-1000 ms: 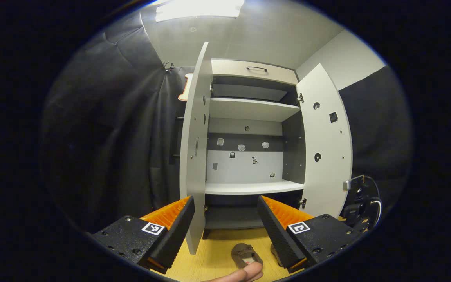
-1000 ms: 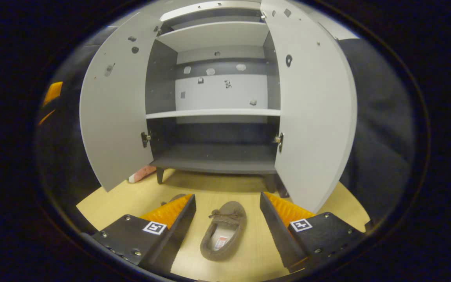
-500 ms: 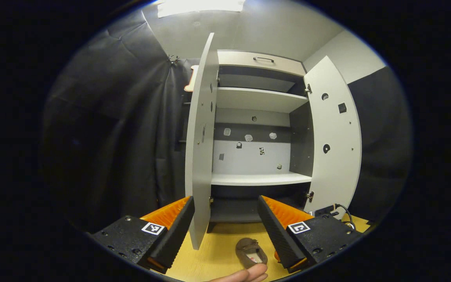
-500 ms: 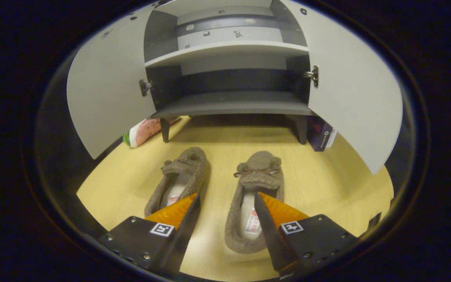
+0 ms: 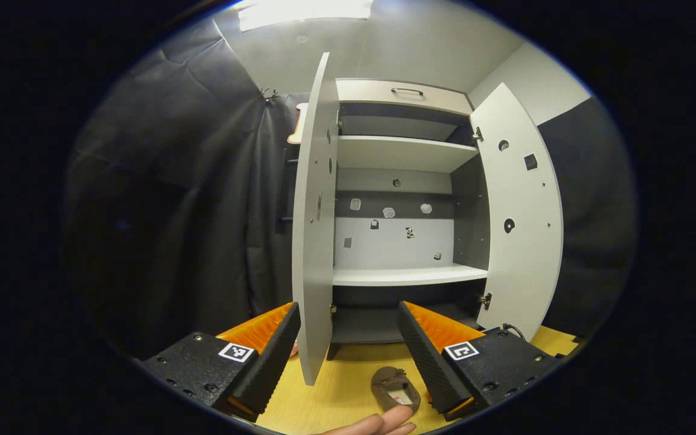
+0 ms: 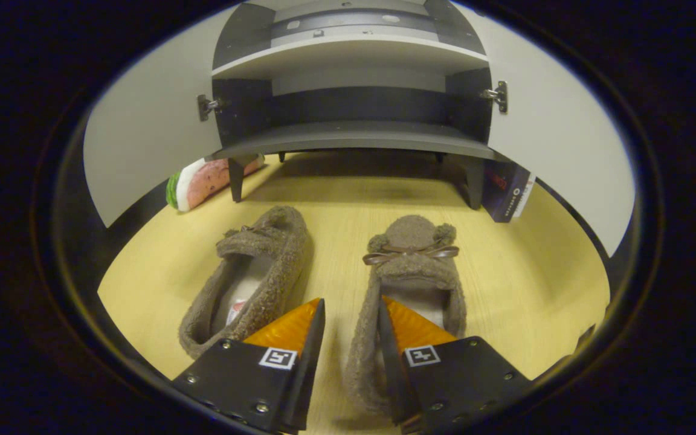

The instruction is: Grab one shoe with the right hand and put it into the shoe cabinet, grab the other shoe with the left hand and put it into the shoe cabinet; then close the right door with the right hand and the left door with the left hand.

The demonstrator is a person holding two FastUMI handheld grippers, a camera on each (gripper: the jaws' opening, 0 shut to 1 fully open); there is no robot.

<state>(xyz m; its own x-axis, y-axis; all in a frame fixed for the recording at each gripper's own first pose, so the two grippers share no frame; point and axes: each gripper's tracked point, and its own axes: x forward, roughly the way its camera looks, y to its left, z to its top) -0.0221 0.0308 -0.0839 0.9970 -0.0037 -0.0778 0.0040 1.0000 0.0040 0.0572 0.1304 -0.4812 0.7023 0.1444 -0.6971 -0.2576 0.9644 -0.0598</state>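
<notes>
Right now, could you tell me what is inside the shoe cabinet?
The shoe cabinet shelves look bare; small marks dot its back wall. Both shoes, left shoe and right shoe, sit on the floor in front. The left door hides part of the inside.

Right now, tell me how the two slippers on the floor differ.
The right slipper lies straight, toe toward the cabinet; the left slipper lies angled. The right gripper straddles the right slipper's side wall, one finger inside its opening; the left slipper lies beside the gripper, ungrasped. The right slipper's bow faces the camera; the left slipper's is seen from the side. Both are brown, fuzzy, and upright on the wooden floor.
</notes>
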